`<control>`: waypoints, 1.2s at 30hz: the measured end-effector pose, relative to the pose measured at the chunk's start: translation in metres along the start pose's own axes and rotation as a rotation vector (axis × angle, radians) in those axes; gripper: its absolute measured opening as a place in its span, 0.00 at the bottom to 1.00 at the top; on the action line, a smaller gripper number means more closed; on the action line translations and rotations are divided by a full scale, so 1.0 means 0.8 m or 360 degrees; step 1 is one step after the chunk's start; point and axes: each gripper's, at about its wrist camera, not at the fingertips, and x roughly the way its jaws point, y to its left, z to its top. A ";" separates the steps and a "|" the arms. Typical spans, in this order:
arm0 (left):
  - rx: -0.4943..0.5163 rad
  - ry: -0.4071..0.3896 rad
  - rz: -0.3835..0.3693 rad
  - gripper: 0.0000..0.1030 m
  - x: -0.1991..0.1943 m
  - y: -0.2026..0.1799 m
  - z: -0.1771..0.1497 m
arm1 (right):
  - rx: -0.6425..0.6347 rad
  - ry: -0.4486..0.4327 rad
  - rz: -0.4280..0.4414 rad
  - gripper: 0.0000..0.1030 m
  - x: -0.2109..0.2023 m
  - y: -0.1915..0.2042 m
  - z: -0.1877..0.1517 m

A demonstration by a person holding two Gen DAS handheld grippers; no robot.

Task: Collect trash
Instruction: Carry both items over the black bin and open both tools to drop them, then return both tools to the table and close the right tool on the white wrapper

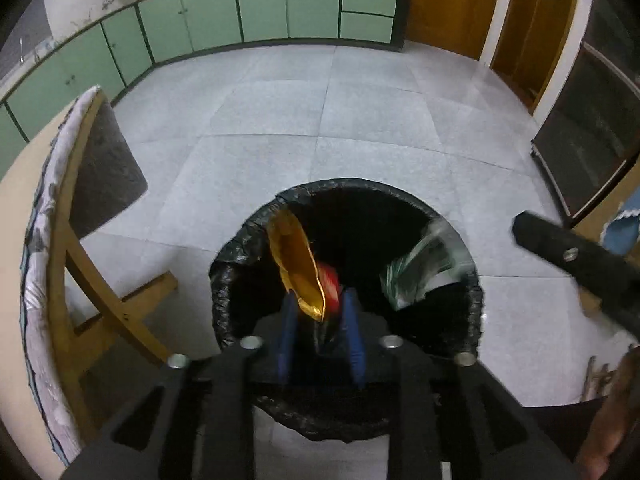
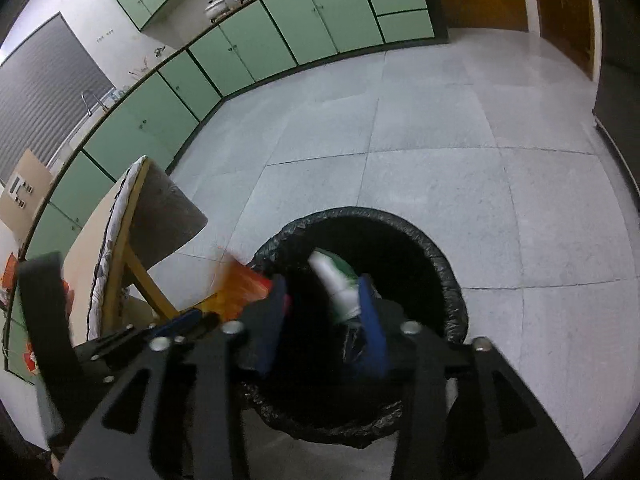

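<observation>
A round bin lined with a black bag [image 1: 476, 304] stands on the floor below both grippers; it also shows in the right wrist view [image 2: 452, 280]. My left gripper [image 1: 318, 304] is over the bin's near side, its blue fingers apart with an orange and red foil wrapper [image 1: 298, 264] between them. A green and white wrapper [image 1: 424, 268] is over the bin's right part. In the right wrist view my right gripper [image 2: 324, 292] is open above the bin, and the green and white wrapper [image 2: 336, 284] is beside its right finger. The orange wrapper [image 2: 242, 288] shows blurred at the left.
A wooden table with a patterned cloth edge [image 1: 48, 216] and angled legs [image 1: 112, 300] stands just left of the bin. Green cabinets [image 1: 256, 4] run along the far wall. A wooden door [image 1: 452, 4] is at the back right, a dark cabinet [image 1: 588, 136] at the right. Grey floor tiles [image 1: 320, 100] lie beyond.
</observation>
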 end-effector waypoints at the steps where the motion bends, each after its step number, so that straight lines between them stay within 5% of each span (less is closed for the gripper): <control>1: 0.0002 -0.0005 -0.0006 0.25 -0.003 -0.001 -0.002 | 0.0010 -0.0007 0.0003 0.40 -0.001 -0.002 0.002; 3: -0.0006 -0.0036 0.0014 0.27 -0.014 0.000 -0.007 | 0.0018 -0.0042 0.0010 0.40 -0.007 -0.002 0.004; 7: -0.0050 -0.0148 0.0073 0.50 -0.050 0.017 -0.021 | -0.0034 -0.0114 0.0046 0.41 -0.033 0.009 0.010; 11: -0.0131 -0.0322 0.0176 0.64 -0.118 0.055 -0.050 | -0.0209 -0.0246 0.0046 0.57 -0.071 0.059 0.006; 14: -0.0260 -0.0463 0.0314 0.80 -0.189 0.102 -0.083 | -0.0425 -0.0286 0.0138 0.63 -0.101 0.123 -0.018; 16: -0.0387 -0.0588 0.0444 0.84 -0.246 0.143 -0.118 | -0.0585 -0.0295 0.0188 0.65 -0.116 0.167 -0.040; 21: -0.0613 -0.0691 0.0767 0.94 -0.344 0.225 -0.205 | -0.0861 -0.0372 0.0344 0.88 -0.148 0.279 -0.088; 30: -0.0864 -0.0722 0.0976 0.94 -0.419 0.335 -0.301 | -0.1090 -0.0172 0.0623 0.87 -0.122 0.422 -0.139; 33: -0.0888 -0.0721 0.0995 0.94 -0.422 0.357 -0.321 | -0.1157 -0.0088 0.0653 0.68 -0.104 0.456 -0.164; 36: -0.0883 -0.0726 0.0943 0.94 -0.414 0.374 -0.324 | -0.1202 -0.0051 0.0648 0.67 -0.084 0.479 -0.188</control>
